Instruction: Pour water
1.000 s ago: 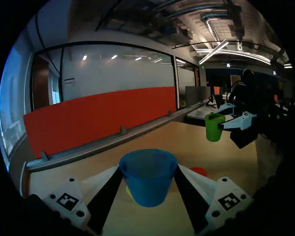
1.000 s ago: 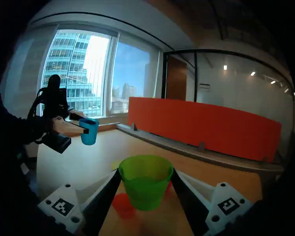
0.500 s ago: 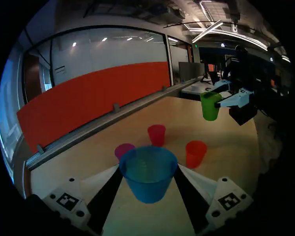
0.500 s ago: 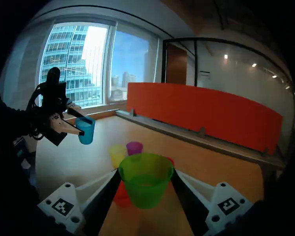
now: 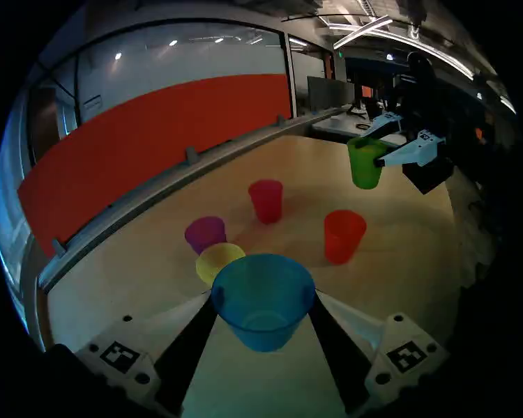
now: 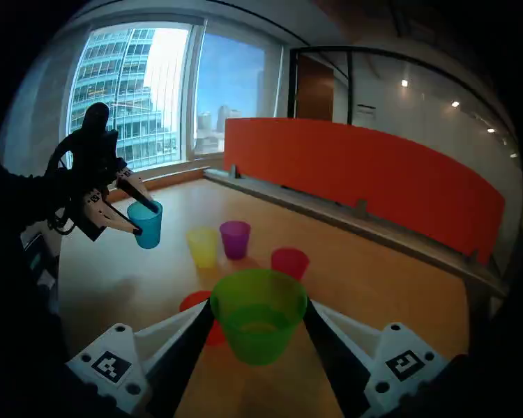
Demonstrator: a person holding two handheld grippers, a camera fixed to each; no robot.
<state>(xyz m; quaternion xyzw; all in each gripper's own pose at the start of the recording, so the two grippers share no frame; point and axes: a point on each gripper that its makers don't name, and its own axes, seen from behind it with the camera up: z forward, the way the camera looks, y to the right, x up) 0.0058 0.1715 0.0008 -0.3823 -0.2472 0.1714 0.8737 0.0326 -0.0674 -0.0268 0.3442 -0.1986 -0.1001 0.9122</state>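
Note:
My left gripper (image 5: pixel 263 312) is shut on a blue cup (image 5: pixel 263 306), held upright above the wooden table (image 5: pixel 401 237). The right gripper view shows that same blue cup (image 6: pixel 147 223) at the left, in the left gripper (image 6: pixel 141 216). My right gripper (image 6: pixel 259 322) is shut on a green cup (image 6: pixel 259 315) with some water in its bottom. In the left gripper view the green cup (image 5: pixel 365 162) hangs at the upper right, in the right gripper (image 5: pixel 380 155). Both cups are in the air, well apart.
On the table stand a yellow cup (image 6: pixel 203 246), a purple cup (image 6: pixel 235 239), a pink-red cup (image 6: pixel 290 262) and an orange cup (image 5: pixel 344 236). An orange partition (image 6: pixel 373 181) and a metal rail (image 5: pixel 157 188) run along the table's far edge. Windows (image 6: pixel 132 97) lie behind the left hand.
Both views have tilted downward, bringing the table and the several standing cups into sight. Each gripper keeps its hold on its cup, and both cups sit lower, nearer the table.

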